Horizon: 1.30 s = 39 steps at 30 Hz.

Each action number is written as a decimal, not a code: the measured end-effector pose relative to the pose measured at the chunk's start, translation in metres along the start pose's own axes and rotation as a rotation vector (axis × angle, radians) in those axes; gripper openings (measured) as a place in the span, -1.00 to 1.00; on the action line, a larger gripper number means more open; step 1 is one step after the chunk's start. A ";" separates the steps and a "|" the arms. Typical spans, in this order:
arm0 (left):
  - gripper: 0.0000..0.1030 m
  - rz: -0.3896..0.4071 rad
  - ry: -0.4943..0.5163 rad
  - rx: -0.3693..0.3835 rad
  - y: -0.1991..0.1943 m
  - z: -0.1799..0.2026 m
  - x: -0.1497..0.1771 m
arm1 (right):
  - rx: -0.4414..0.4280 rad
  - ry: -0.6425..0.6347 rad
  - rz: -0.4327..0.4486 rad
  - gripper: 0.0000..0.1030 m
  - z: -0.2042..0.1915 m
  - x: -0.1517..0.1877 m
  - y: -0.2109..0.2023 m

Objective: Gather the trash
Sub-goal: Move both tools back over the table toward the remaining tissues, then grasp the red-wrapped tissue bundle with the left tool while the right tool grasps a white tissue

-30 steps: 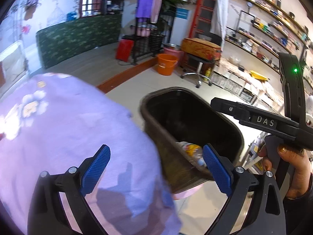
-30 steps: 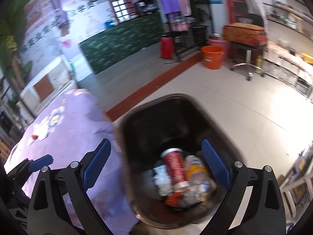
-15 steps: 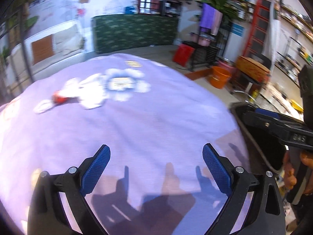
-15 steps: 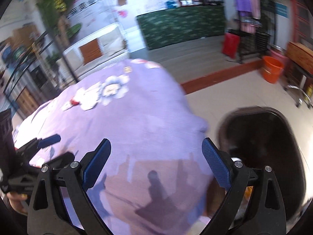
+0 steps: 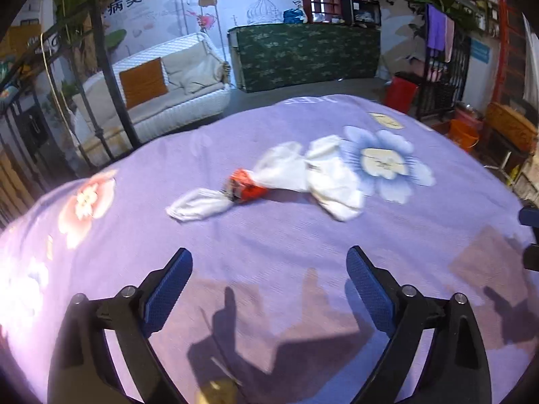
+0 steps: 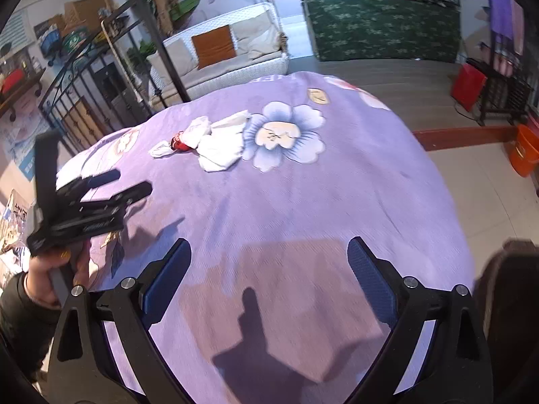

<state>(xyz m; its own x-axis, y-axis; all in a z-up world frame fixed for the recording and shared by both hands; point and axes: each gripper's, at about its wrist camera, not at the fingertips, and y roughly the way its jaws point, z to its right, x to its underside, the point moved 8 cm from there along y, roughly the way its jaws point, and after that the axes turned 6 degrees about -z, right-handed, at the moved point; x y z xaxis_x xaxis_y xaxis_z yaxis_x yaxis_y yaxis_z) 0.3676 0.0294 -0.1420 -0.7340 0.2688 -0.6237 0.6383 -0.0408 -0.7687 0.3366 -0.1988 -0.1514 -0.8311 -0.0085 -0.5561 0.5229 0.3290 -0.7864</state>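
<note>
While both grippers are hovering with jaws spread wide and holding nothing, the red can point(image 5: 243, 186) is lying among white tissues point(image 5: 316, 176) mid-tabletop, left gripper point(image 5: 269, 289) nearer, long axis crosswise.

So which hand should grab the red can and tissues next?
Probably left. The left gripper is open and aimed straight at the red can and white tissues. The right gripper, also open, sees them farther away and off to its left.
</note>
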 end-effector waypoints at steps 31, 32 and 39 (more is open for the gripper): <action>-0.58 -0.086 -0.114 0.049 0.018 -0.026 -0.017 | -0.056 -0.100 -0.117 0.80 -0.057 -0.072 0.095; -0.58 -0.080 -0.135 0.050 0.010 -0.028 -0.013 | -0.059 -0.106 -0.122 0.80 -0.061 -0.077 0.101; -0.58 -0.064 -0.196 0.077 -0.023 -0.029 0.013 | -0.055 -0.125 -0.149 0.80 -0.078 -0.102 0.140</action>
<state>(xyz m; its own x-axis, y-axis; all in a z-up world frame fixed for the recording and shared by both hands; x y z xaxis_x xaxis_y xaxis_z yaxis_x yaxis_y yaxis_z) 0.3501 0.0622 -0.1287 -0.8083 0.0816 -0.5831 0.5748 -0.1046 -0.8116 0.4795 -0.0780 -0.1839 -0.8668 -0.1774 -0.4661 0.3816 0.3660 -0.8488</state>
